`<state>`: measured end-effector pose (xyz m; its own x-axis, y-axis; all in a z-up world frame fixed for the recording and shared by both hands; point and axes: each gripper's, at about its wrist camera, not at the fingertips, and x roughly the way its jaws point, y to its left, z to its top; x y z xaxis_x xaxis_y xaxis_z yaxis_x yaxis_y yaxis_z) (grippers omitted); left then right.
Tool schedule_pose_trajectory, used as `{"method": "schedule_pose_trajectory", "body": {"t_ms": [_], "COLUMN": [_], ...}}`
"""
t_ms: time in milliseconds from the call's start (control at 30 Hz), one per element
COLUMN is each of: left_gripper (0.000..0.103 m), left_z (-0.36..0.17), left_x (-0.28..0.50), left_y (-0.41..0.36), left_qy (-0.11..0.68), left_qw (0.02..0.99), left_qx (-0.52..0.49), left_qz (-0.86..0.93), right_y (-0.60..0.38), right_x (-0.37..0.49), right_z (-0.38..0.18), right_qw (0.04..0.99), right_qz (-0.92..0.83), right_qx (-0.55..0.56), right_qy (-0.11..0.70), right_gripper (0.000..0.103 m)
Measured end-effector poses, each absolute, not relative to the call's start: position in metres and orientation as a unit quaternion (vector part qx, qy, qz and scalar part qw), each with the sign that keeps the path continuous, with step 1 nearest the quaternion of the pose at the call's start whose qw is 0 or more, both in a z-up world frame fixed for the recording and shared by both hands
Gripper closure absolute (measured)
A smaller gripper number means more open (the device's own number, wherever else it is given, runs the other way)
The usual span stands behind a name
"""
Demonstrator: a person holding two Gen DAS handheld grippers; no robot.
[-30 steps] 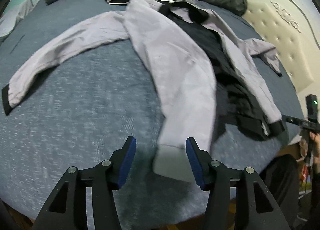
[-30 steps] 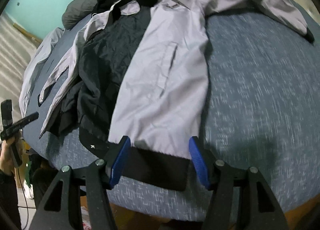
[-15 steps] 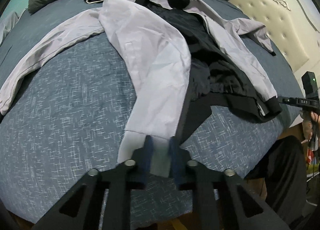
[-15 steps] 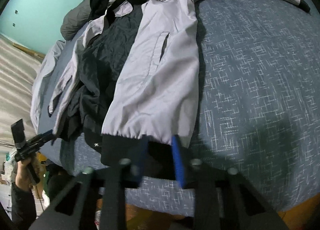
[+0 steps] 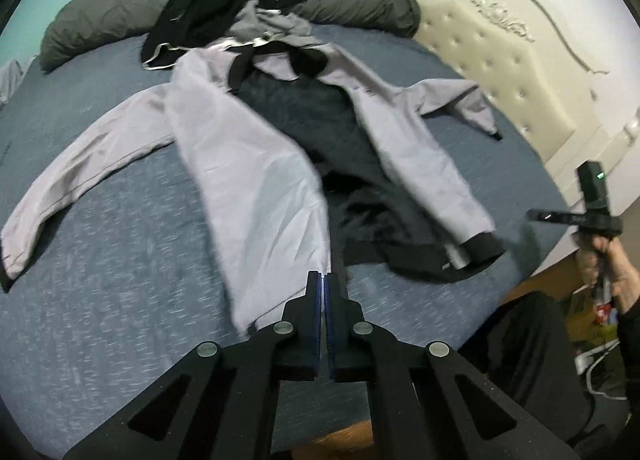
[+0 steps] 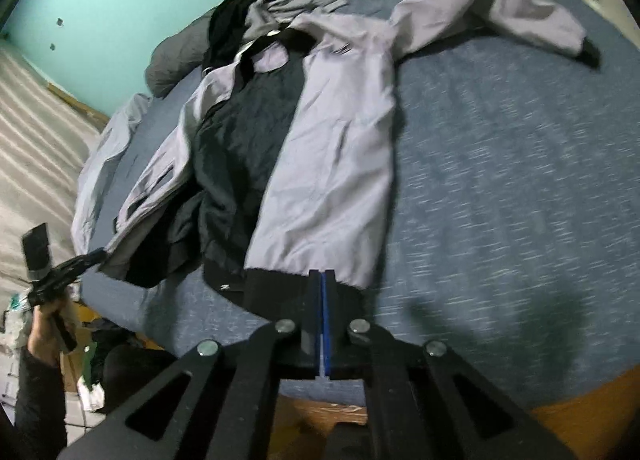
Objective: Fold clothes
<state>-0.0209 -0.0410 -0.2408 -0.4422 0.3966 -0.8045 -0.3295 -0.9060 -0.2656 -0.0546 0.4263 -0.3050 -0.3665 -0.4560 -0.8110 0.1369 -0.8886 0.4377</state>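
Both tongs, earlier open, now pinch the jacket (image 5: 256, 180) hem on the blue bed (image 5: 120, 280).

blue bedspread (image 5: 120, 260), grey pillows (image 5: 100, 20), tufted headboard (image 5: 500, 72), teal wall (image 6: 120, 0)

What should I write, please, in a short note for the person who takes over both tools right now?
Left tool: shut on the hem of the grey jacket, at its left front panel.
Right tool: shut on the black hem band of the other front panel.
The jacket lies open on the blue bed, dark lining up, both sleeves spread out.
Done: both hem corners gripped.
Left: every fold. More clothes wait by the pillows.
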Motion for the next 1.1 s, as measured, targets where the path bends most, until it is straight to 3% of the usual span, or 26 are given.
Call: {"method": "schedule_pose_trajectory", "body": {"t_ms": [467, 533, 600, 700, 767, 833, 900, 1100], "left_gripper": [0.099, 0.092, 0.057, 0.052, 0.051, 0.049, 0.042, 0.041], "left_z": [-0.283, -0.288, -0.285, -0.278, -0.278, -0.286, -0.301, -0.352], "left_x": [-0.055, -0.059, -0.058, -0.055, -0.054, -0.054, -0.055, -0.051], "left_y": [0.062, 0.057, 0.046, 0.019, -0.001, -0.024, -0.044, -0.073], "left_qy": [-0.074, -0.081, -0.084, -0.087, -0.082, -0.087, -0.098, -0.129], "left_qw": [0.266, 0.259, 0.248, 0.232, 0.210, 0.185, 0.160, 0.137], "left_qx": [-0.520, -0.527, -0.521, -0.510, -0.512, -0.524, -0.544, -0.591], "left_qz": [0.808, 0.805, 0.812, 0.824, 0.829, 0.827, 0.818, 0.784], "right_y": [0.419, 0.419, 0.420, 0.418, 0.415, 0.409, 0.401, 0.365], "right_x": [-0.050, -0.050, -0.051, -0.052, -0.053, -0.055, -0.057, -0.066], "right_z": [-0.308, -0.308, -0.308, -0.309, -0.311, -0.315, -0.318, -0.329], "right_qw": [0.188, 0.189, 0.191, 0.194, 0.195, 0.197, 0.201, 0.210], "right_qz": [-0.806, -0.805, -0.804, -0.803, -0.801, -0.797, -0.794, -0.782], "right_qx": [0.542, 0.542, 0.542, 0.543, 0.547, 0.554, 0.558, 0.577], "right_qy": [-0.147, -0.149, -0.151, -0.149, -0.145, -0.139, -0.134, -0.104], "right_gripper": [0.102, 0.102, 0.102, 0.101, 0.097, 0.075, 0.065, 0.058]}}
